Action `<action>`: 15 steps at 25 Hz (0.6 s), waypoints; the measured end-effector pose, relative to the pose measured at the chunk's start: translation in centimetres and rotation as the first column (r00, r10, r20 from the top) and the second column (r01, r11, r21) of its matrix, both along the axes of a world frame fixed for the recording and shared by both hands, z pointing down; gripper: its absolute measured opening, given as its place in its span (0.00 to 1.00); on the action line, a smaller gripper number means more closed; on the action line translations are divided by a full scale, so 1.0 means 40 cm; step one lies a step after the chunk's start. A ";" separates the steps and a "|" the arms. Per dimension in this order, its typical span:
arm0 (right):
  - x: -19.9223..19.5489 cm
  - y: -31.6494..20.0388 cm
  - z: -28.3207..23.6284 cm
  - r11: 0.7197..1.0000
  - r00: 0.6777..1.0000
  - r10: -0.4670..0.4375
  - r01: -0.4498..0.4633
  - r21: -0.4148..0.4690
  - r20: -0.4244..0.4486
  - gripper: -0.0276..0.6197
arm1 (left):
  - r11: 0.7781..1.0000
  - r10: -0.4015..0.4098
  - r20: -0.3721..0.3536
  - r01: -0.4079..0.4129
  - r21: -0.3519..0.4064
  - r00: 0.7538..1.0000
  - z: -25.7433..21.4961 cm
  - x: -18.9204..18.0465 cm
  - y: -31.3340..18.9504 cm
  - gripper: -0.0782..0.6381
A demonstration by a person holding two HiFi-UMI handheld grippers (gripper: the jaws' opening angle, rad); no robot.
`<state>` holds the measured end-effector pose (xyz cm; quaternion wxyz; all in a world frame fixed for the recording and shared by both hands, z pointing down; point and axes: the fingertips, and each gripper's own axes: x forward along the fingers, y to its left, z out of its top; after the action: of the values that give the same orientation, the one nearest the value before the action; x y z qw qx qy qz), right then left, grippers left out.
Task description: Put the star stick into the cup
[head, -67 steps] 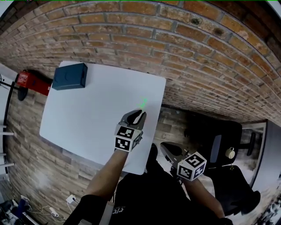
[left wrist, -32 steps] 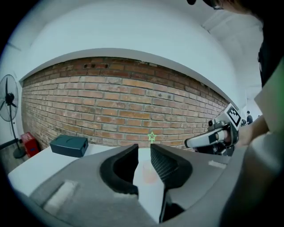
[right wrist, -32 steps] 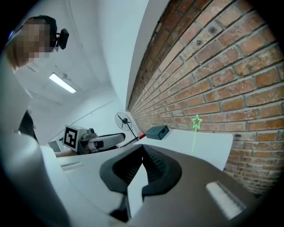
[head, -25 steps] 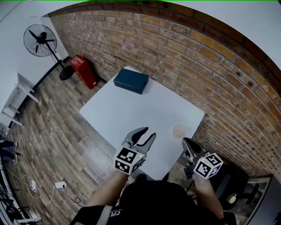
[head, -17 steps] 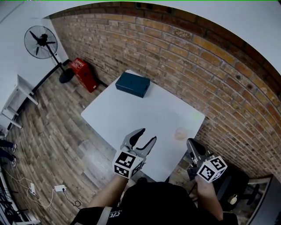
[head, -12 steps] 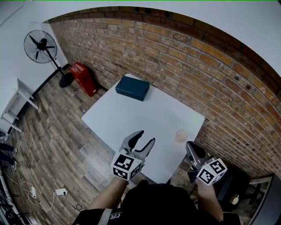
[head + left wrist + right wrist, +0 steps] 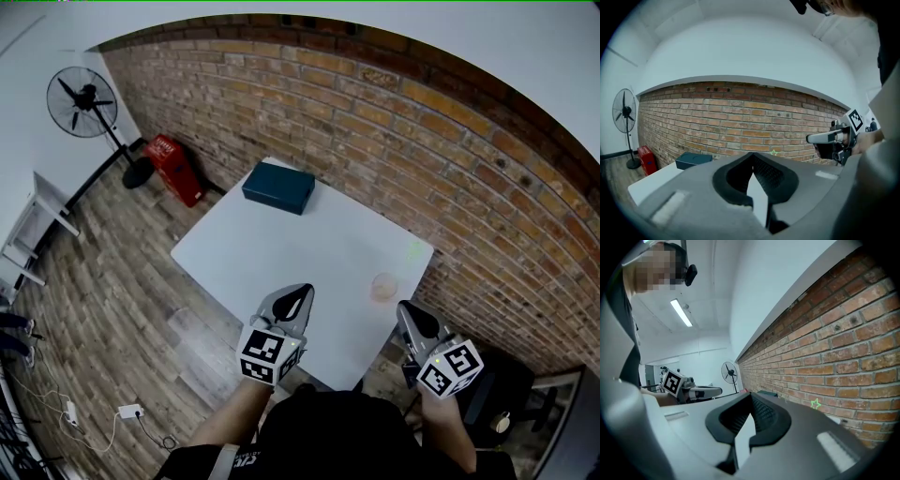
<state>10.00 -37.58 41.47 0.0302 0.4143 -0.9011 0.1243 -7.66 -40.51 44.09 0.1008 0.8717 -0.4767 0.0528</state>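
Note:
The star stick shows as a small green star (image 7: 415,250) near the table's far right edge, by the brick wall; it is also a green star (image 7: 774,152) in the left gripper view and a green star (image 7: 815,404) in the right. A pale translucent cup (image 7: 383,286) stands on the white table (image 7: 309,244), nearer than the star. My left gripper (image 7: 302,292) hovers over the near table edge; its jaws have just been closing and are shut with nothing between them. My right gripper (image 7: 406,309) is shut and empty, off the table's near right corner, close to the cup.
A dark blue box (image 7: 278,187) lies at the table's far left corner. A brick wall (image 7: 450,169) runs behind and to the right. A standing fan (image 7: 80,98) and a red object (image 7: 173,167) are on the wooden floor to the left.
The left gripper's jaws, wide open half a second ago, are now shut. Both grippers have barely shifted. Since the earliest frame the head view has swung to take in the whole table.

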 end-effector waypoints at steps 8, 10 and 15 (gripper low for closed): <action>0.009 0.002 0.007 1.000 1.000 -0.001 0.001 -0.003 -0.003 0.04 | 1.000 -0.006 0.014 0.007 -0.028 1.000 0.012 0.007 0.007 0.12; 0.011 0.005 0.007 1.000 1.000 -0.006 0.006 -0.003 0.002 0.04 | 0.999 -0.007 0.013 0.007 -0.034 1.000 0.013 0.011 0.007 0.12; 0.027 0.003 0.010 1.000 1.000 -0.005 0.005 -0.002 0.009 0.04 | 0.999 -0.008 0.011 0.009 -0.048 1.000 0.019 0.021 0.007 0.12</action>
<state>11.10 -37.47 41.85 0.0267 0.4114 -0.9022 0.1270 -6.80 -40.24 44.87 0.1192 0.8667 -0.4795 0.0683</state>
